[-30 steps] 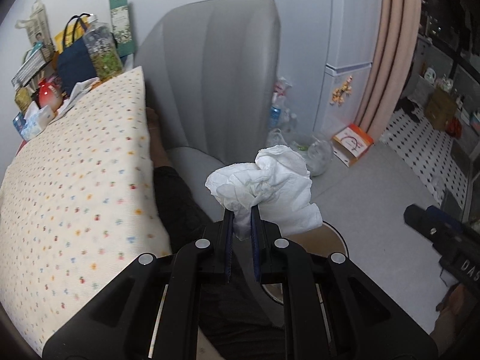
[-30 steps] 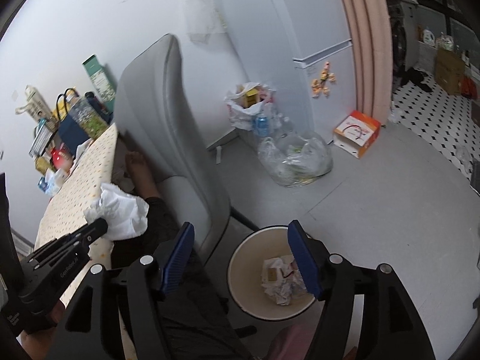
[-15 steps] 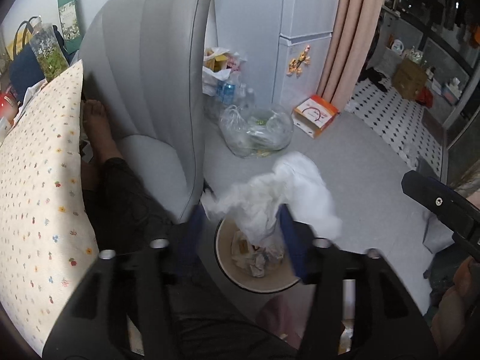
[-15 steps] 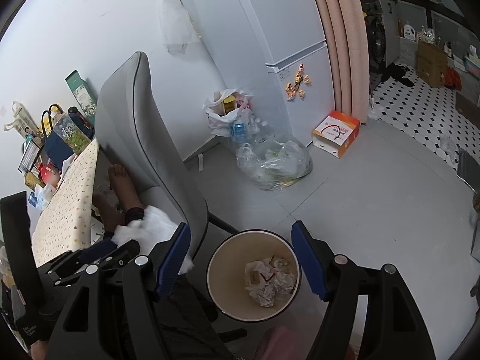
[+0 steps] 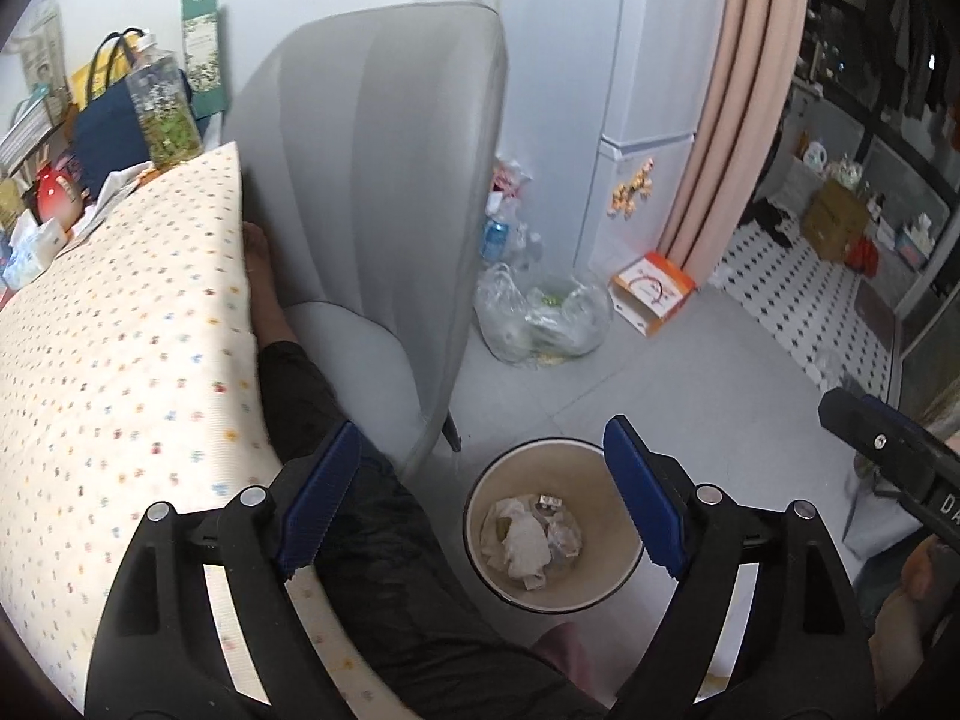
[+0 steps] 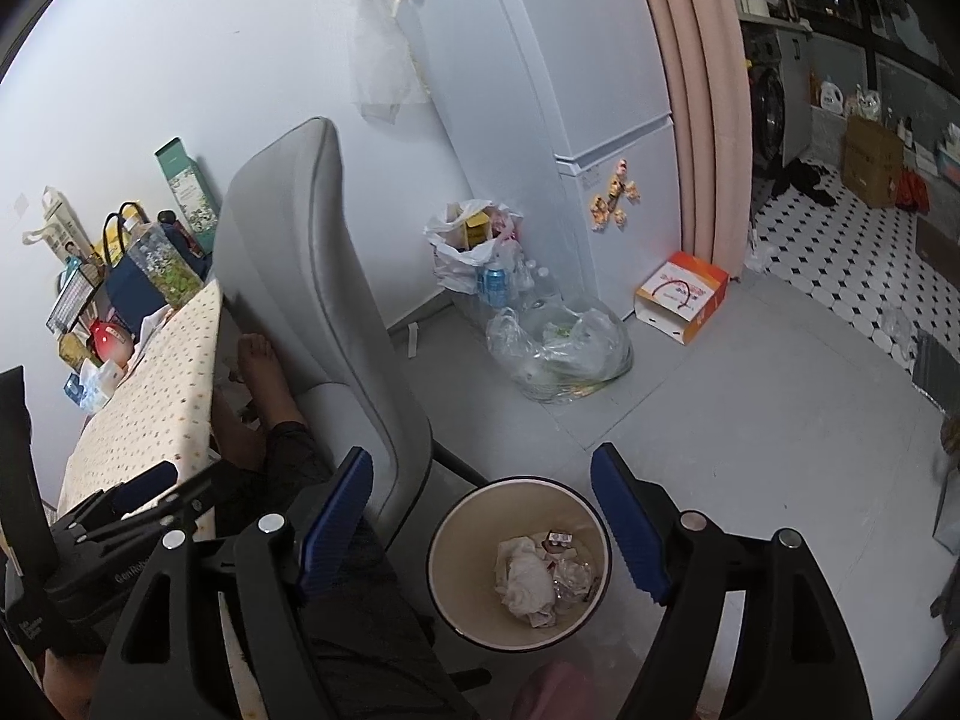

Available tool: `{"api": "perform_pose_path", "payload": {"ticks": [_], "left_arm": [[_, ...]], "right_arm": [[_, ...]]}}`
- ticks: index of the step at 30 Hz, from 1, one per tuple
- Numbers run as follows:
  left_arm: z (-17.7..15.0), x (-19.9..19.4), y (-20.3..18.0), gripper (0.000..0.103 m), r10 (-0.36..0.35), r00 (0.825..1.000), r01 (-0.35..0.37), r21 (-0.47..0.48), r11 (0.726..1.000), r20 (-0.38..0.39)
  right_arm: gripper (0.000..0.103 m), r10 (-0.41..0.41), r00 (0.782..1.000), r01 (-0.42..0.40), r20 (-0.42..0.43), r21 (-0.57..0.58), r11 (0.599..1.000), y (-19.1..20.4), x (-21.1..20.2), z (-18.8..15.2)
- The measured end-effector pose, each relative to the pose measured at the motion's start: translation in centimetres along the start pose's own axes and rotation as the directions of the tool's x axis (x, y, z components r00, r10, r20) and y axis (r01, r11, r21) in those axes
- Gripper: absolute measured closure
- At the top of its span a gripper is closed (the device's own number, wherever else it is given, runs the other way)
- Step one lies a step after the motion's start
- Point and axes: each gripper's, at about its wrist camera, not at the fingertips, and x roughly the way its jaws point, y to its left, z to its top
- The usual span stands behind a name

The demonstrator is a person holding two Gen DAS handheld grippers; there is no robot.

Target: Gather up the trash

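A round cream waste bin [image 5: 603, 519] stands on the grey floor beside the chair, and a white crumpled tissue [image 5: 525, 543] lies in it on top of other scraps. My left gripper [image 5: 483, 437] hangs above the bin. Its blue-padded jaws are opening and hold nothing. My right gripper [image 6: 480, 459] also hovers over the bin [image 6: 465, 546] and the tissue [image 6: 525, 582], jaws opening with nothing between them. The left gripper [image 6: 141, 489] shows at the left edge of the right wrist view. The right gripper [image 5: 882, 438] shows at the right edge of the left wrist view.
A grey chair [image 5: 372, 180] stands just left of the bin, with a person's leg [image 5: 360, 510] in dark trousers resting on it. A table with a dotted cloth [image 5: 120, 330] carries bags and bottles at its far end. A clear plastic bag [image 5: 540, 318] and an orange box [image 5: 651, 294] lie by the fridge.
My left gripper swung from the table over the bin and opened wide. The white tissue it held dropped into the bin. The right gripper's jaws widened a little.
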Motion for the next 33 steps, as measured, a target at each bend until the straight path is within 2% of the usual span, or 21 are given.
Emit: {"api": "perform_pose_path", "payload": {"ticks": [4, 13, 25, 33], "left_arm": [[0.1, -1.8, 2.1, 0.017, 0.011, 0.999, -0.010, -0.037, 0.999, 0.040], [-0.2, -7.2, 7.3, 0.007, 0.073, 0.988, -0.056, -0.125, 0.991, 0.137], [-1.8, -14.7, 12.0, 0.006, 0.108, 0.963, -0.057, -0.205, 0.977, 0.247], [-3.7, -18.7, 13.8, 0.006, 0.157, 0.945, -0.087, -0.241, 0.967, 0.287]], "right_arm": [[0.020, 0.008, 1.000, -0.008, 0.015, -0.036, 0.999, 2.0, -1.0, 0.1], [0.008, 0.049, 0.997, -0.042, 0.053, -0.122, 0.992, 7.6, -4.2, 0.0], [0.008, 0.061, 0.990, -0.035, 0.129, -0.197, 0.980, 13.0, -9.7, -0.3], [0.008, 0.096, 0.983, -0.056, 0.155, -0.246, 0.968, 16.3, -12.8, -1.2]]}}
